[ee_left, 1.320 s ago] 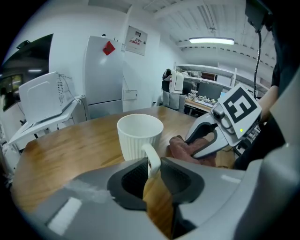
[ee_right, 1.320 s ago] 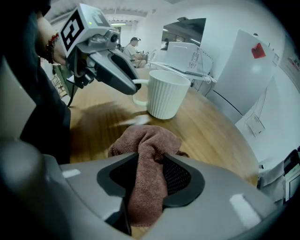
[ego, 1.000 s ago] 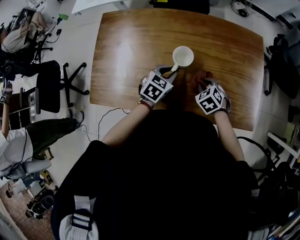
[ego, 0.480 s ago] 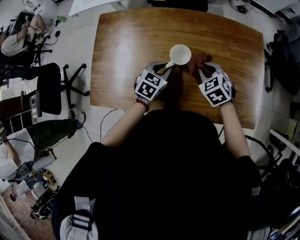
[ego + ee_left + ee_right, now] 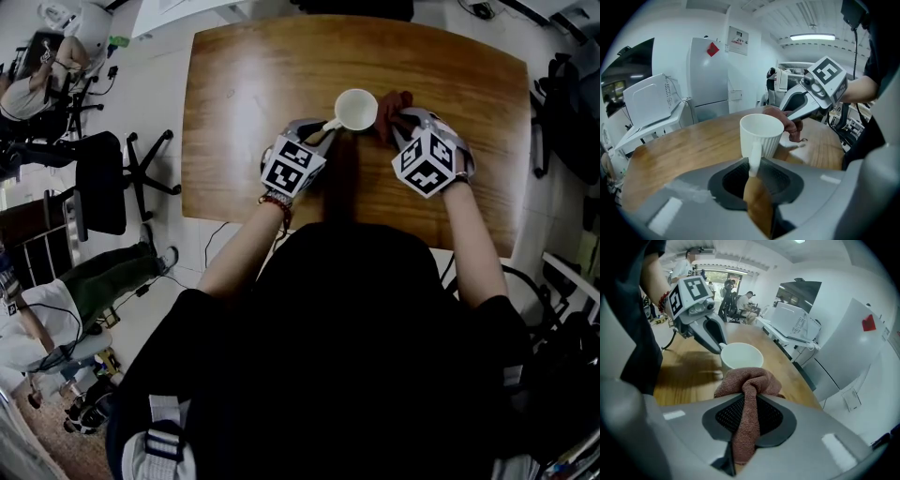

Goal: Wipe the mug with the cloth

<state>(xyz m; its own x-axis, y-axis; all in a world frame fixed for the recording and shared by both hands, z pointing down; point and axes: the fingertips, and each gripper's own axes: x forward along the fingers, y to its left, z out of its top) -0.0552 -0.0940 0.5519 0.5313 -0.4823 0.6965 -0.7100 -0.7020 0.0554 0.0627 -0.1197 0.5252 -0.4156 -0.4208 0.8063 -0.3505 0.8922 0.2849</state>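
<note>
A white ribbed mug [image 5: 356,110] stands upright on the wooden table [image 5: 253,84]. My left gripper [image 5: 322,131] comes at it from the near left and is shut on its handle; in the left gripper view the handle [image 5: 754,158] sits pinched between the jaws. My right gripper [image 5: 398,120] is shut on a reddish-brown cloth [image 5: 394,101], bunched just right of the mug and close to its side. In the right gripper view the cloth [image 5: 747,380] hangs out of the jaws in front of the mug [image 5: 740,356]. Whether cloth and mug touch I cannot tell.
A black office chair [image 5: 103,173] stands on the floor left of the table. A person [image 5: 28,80] sits at the far left. A dark object [image 5: 352,7] lies at the table's far edge. A white fridge [image 5: 708,77] and a microwave [image 5: 647,101] stand beyond the table.
My right gripper lifted the cloth from near the table's front and carried it forward to the mug's right side. The left gripper and mug shifted slightly farther away.
</note>
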